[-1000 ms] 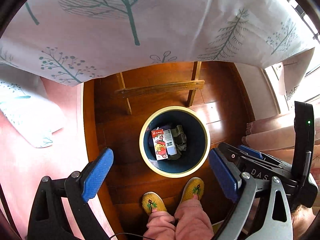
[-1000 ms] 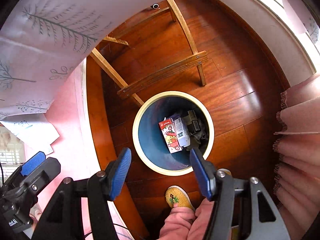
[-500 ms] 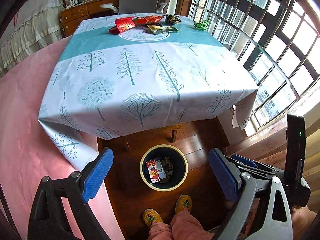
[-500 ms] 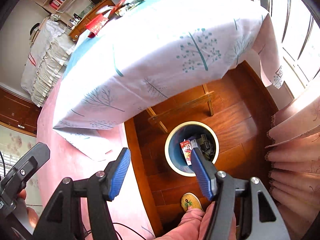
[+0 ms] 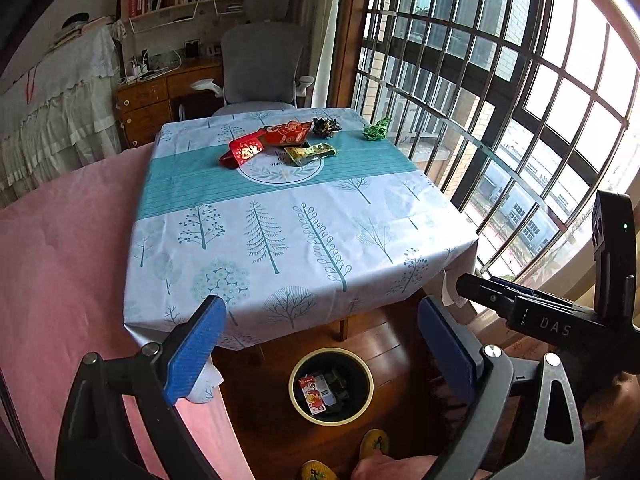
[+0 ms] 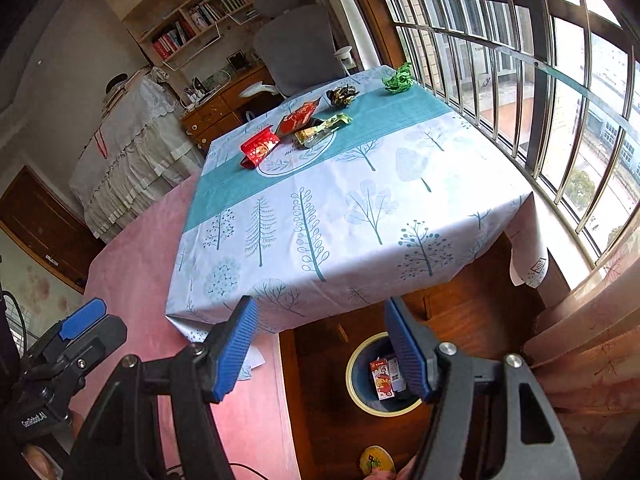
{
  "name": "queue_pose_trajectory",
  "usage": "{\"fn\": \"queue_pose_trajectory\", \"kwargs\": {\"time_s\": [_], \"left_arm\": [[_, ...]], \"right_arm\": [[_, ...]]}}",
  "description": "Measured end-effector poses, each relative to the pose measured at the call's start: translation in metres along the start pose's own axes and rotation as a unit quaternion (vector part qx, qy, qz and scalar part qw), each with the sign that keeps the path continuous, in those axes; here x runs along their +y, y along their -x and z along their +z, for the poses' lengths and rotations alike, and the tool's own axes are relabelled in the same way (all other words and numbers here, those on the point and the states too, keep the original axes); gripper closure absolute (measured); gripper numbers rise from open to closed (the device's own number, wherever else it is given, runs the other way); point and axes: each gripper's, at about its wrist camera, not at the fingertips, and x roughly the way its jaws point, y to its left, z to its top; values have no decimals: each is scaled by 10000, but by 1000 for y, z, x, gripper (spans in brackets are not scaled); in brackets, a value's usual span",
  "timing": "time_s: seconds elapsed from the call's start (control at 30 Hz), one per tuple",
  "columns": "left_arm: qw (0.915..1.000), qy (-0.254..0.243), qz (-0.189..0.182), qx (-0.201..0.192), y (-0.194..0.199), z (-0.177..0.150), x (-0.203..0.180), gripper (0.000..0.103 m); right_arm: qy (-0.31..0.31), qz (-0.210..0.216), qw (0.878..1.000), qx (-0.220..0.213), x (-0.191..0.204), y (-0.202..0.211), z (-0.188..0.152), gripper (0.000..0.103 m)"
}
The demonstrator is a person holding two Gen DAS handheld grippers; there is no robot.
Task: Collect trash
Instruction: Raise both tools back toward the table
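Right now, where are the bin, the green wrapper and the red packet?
bin [image 5: 297, 362]: left wrist view, left side of its pale rim.
green wrapper [image 5: 376, 129]: left wrist view, middle of the crumpled ball.
red packet [image 6: 260, 148]: right wrist view, its printed front.

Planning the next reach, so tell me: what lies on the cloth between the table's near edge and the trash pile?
Nothing: in both wrist views the tablecloth is bare from its near edge to the red box and the wrappers.
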Motion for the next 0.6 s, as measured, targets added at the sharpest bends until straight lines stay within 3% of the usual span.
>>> {"fn": "queue_pose_trajectory", "kwargs": {"time_s": [0.33, 0.6], "left_arm": [[9996, -60, 38, -263, -17, 63, -12, 7], [9983, -109, 313, -470, -81, 141, -29, 7]], "right_arm": [[579, -509, 9960, -451, 12, 7, 61, 37], [915, -630, 9908, -771, -11, -30, 146, 37]]}}
